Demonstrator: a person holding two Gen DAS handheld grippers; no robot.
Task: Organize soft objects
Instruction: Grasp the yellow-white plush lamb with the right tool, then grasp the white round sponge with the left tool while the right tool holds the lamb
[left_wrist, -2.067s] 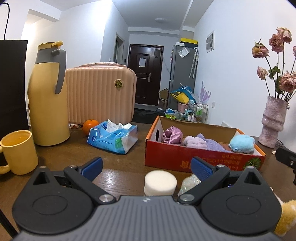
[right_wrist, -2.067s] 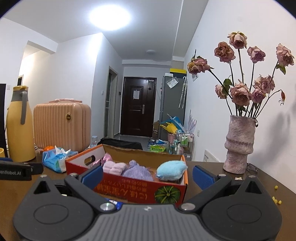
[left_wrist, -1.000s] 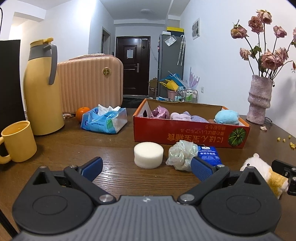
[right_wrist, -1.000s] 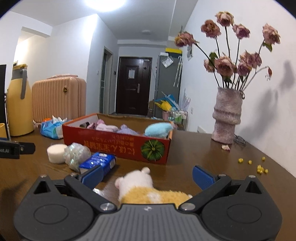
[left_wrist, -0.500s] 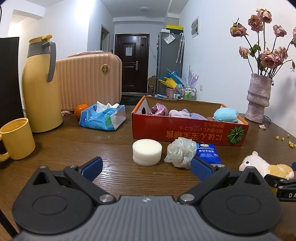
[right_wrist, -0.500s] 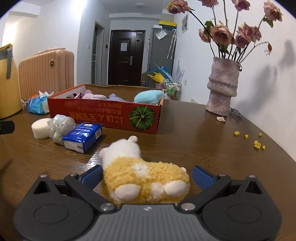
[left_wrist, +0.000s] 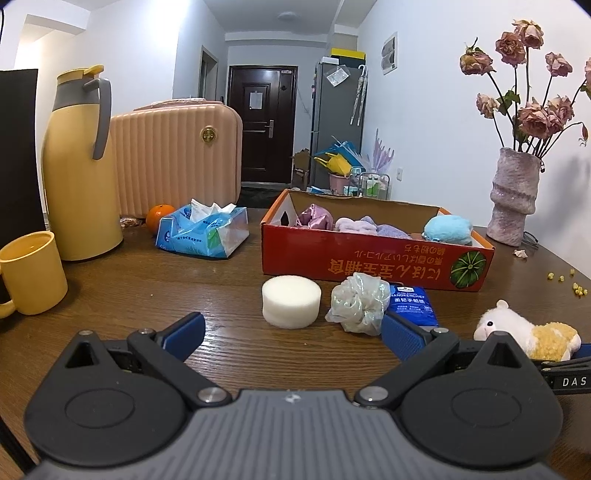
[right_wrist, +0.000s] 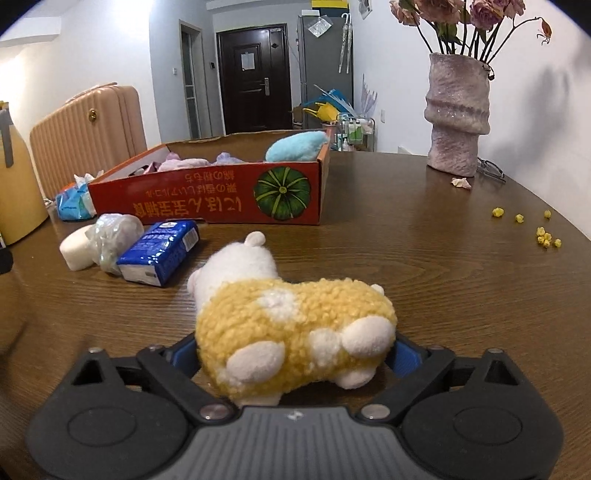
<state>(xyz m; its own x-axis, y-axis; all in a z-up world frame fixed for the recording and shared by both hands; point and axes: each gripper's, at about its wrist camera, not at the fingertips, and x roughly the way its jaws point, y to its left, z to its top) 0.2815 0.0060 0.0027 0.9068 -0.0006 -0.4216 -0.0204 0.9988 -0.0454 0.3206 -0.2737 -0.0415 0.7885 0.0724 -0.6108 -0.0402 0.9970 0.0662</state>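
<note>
Closing around plush sheep (right_wrist: 295, 325), right gripper (right_wrist: 293, 350) fingers (right_wrist: 184, 352) now flank it.

yellow-and-white plush toy (right_wrist: 295, 325), red box (right_wrist: 207, 201)
</note>
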